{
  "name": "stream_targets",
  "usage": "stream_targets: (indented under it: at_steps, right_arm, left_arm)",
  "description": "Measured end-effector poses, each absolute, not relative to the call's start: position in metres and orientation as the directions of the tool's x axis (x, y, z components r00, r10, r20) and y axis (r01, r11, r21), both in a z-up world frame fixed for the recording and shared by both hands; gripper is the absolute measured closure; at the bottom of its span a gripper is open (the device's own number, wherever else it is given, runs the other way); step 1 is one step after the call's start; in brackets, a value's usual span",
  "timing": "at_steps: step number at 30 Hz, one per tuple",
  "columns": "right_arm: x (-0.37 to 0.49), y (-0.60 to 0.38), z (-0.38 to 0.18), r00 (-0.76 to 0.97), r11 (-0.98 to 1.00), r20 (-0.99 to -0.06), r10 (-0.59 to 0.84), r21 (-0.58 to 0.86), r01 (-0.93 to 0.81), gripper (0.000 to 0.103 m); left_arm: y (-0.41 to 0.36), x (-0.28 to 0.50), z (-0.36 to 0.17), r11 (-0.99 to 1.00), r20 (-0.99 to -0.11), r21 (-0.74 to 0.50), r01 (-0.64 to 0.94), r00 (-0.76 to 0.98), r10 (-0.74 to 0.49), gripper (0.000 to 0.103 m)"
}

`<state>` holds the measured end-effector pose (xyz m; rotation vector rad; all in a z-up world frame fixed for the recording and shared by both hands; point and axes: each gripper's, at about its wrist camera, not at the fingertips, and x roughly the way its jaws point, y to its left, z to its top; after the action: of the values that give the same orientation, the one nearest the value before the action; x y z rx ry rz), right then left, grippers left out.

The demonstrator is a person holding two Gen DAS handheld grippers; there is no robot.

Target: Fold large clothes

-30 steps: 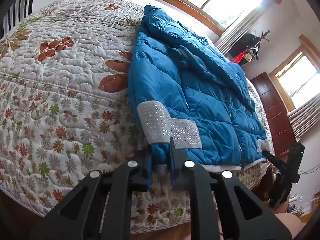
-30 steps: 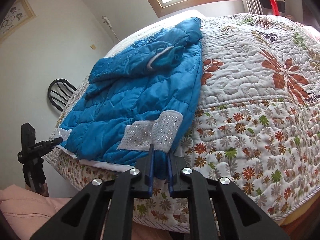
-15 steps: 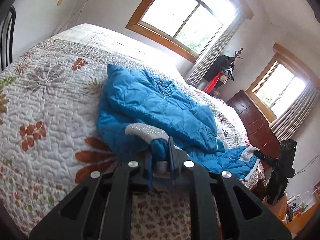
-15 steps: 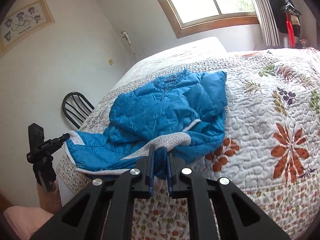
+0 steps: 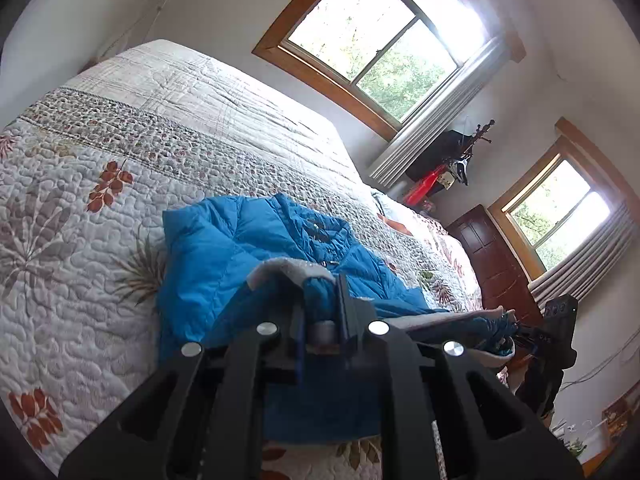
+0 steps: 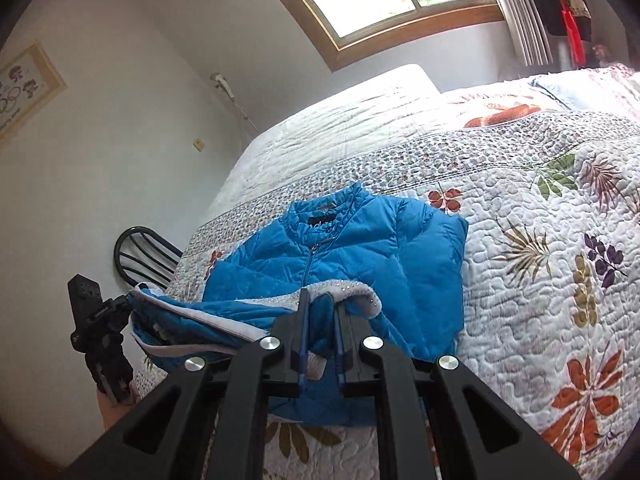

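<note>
Blue quilted puffer jacket point(image 6: 360, 248) lies collar-up on the floral quilted bed point(image 6: 540, 280), its collar end flat on the quilt, its hem end lifted clear and carried toward the collar. Left gripper point(image 5: 320, 300) is clamped narrow on one hem corner, by the white sparkly trim band point(image 5: 288, 268); right gripper point(image 6: 320, 312) is clamped narrow on the other corner, the same trim draped over its jaws. Hem edge spans between the two, sagging slightly.

Step in hand, as I judge it: fold hem over to collar.

How to do it well:
- Keep both grips tight; padded fabric is slippery and bulky.
- Hold the two corners level with each other and taut, so the fold line runs straight across the jacket.
- Carry the hem high enough above the jacket body not to drag it.
- Lay the corners onto the jacket shoulders, then release.

Risk: uneven travel would skew the fold.
</note>
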<state>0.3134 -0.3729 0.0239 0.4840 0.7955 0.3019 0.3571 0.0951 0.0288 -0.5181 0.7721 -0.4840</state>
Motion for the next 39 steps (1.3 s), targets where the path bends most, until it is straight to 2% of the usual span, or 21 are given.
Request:
stream_targets:
  at_steps: [6,14,21,25,28,29,30,31,33,35,39]
  right_arm:
    - [0.395,-0.385,0.001,0.624,0.853,-0.668,0.405,0.522,0.005,0.094]
    - [0.487,-0.398,-0.048,0.545,0.845,-0.738,0.397,0.526,0.098,0.094]
    - [0.531,-0.403,-0.093,0.489,0.834,-0.774,0.402,0.53,0.154,0.093]
    - [0.538,-0.409,-0.104,0.478,0.812,-0.771,0.421,0.555,0.181,0.091]
    - [0.528,-0.411,-0.093,0.494,0.805,-0.75,0.44,0.573,0.153,0.08]
    - [0.521,-0.412,-0.085,0.512,0.801,-0.733,0.448,0.583,0.134,0.071]
    - [0.513,-0.414,-0.076,0.533,0.804,-0.721,0.443,0.583,0.119,0.054]
    - [0.504,-0.415,-0.066,0.556,0.816,-0.715,0.425,0.568,0.108,0.047]
    - [0.486,-0.41,-0.051,0.573,0.852,-0.719,0.393,0.519,0.067,0.046]
    - [0.469,-0.405,-0.044,0.569,0.867,-0.725,0.388,0.497,0.041,0.046]
    - [0.434,-0.385,-0.049,0.543,0.913,-0.768,0.34,0.409,0.008,0.046]
  left_arm:
    - [0.074,0.44,0.014,0.807,-0.583,-0.56,0.188,0.603,-0.545,0.091]
    - [0.062,0.527,-0.032,0.841,-0.653,-0.528,0.122,0.575,-0.493,0.09]
    - [0.064,0.578,-0.087,0.856,-0.731,-0.516,0.031,0.504,-0.46,0.089]
    - [0.07,0.589,-0.1,0.832,-0.736,-0.555,-0.004,0.469,-0.489,0.086]
    - [0.078,0.588,-0.094,0.803,-0.723,-0.596,-0.01,0.442,-0.531,0.08]
    - [0.083,0.586,-0.089,0.791,-0.712,-0.612,-0.006,0.441,-0.547,0.079]
    - [0.088,0.581,-0.082,0.777,-0.694,-0.63,0.004,0.448,-0.564,0.077]
    - [0.094,0.576,-0.075,0.762,-0.675,-0.647,0.012,0.456,-0.58,0.074]
    - [0.105,0.561,-0.059,0.754,-0.648,-0.657,0.028,0.491,-0.583,0.065]
    - [0.114,0.54,-0.043,0.789,-0.649,-0.612,0.048,0.54,-0.536,0.053]
    - [0.116,0.493,-0.037,0.876,-0.704,-0.472,0.099,0.555,-0.442,0.048]
